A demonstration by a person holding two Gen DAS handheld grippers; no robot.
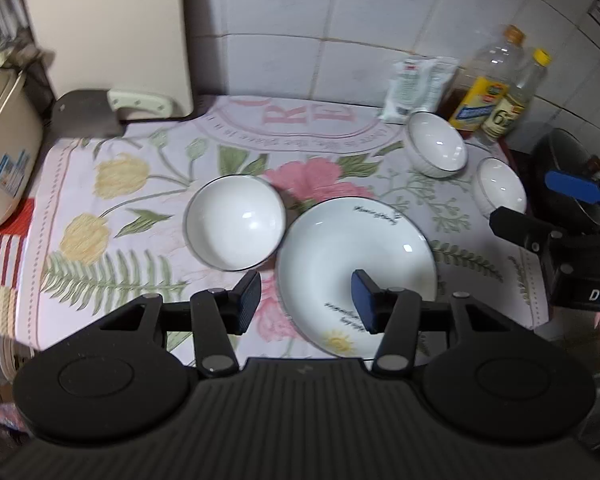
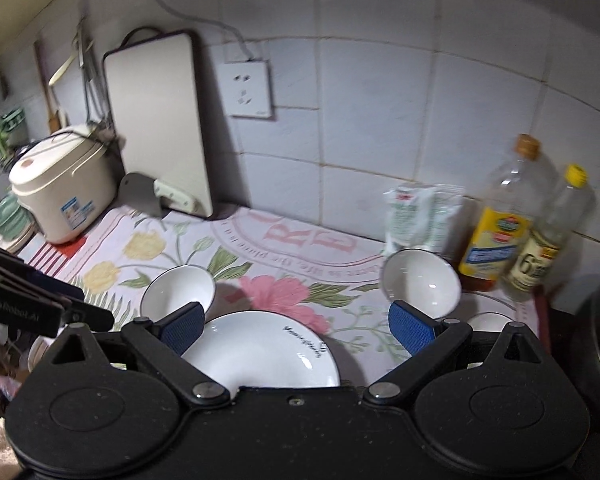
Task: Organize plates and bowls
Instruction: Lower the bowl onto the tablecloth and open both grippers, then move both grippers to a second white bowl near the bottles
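A white-tiled kitchen wall backs a desk [image 1: 80, 216] spread with a flowered cloth, and the crockery to be sorted lies scattered over it: a wide plate [image 1: 356, 276] with printed lettering sits near the front edge, a bowl [image 1: 235, 227] rests just beside its left rim, and two more bowls stand well apart at the right, the far bowl [image 1: 437, 145] near the oil bottles [image 1: 485, 88] and the small bowl [image 1: 500, 188] at the cloth's right edge. The left gripper [image 1: 306, 304] hangs above the gap between plate and near bowl, released, its jaws partly apart with nothing between them; the right gripper [image 2: 298, 328] is likewise released and empty, jaws spread wide over the plate's far side. Both appear lifted clear of the dishes, so the step in hand is probably choosing the next piece to gather. Stacking bowls first seems sensible: take the near bowl by its rim, one pad inside and one outside, and squeeze firmly because glazed ware is slippery. Lift straight up before travelling so its foot clears the plate's rim. Whether the small bowl is chipped or merely blurred at the frame edge cannot be told, so approach it slowly, and keep clear of the bottles and the dark pan [image 1: 568, 184] beside it.
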